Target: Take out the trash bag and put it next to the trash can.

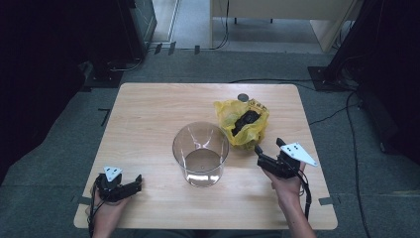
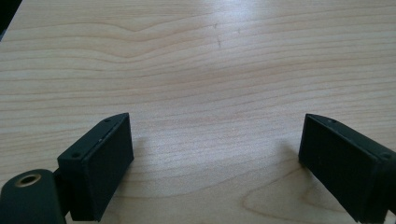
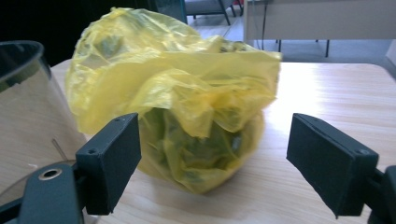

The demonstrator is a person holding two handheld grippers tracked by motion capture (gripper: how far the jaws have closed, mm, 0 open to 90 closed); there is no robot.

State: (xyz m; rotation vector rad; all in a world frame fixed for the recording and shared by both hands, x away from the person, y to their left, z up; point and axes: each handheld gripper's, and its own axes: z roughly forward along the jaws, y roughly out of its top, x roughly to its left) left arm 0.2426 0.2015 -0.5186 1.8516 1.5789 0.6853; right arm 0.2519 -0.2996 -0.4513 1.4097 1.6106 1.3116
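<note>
A crumpled yellow plastic bag with something dark inside lies on the wooden table, right of centre. A clear round container stands empty at the middle. My right gripper sits just in front of the bag, open, its jaws wide apart and the bag a little beyond them, untouched. The container's wall shows at the left of the right gripper view. My left gripper rests near the front left corner, open, with only bare wood between its jaws.
A small dark round disc lies at the table's far edge behind the bag. Grey carpet with cables surrounds the table, and dark equipment stands at the left and right.
</note>
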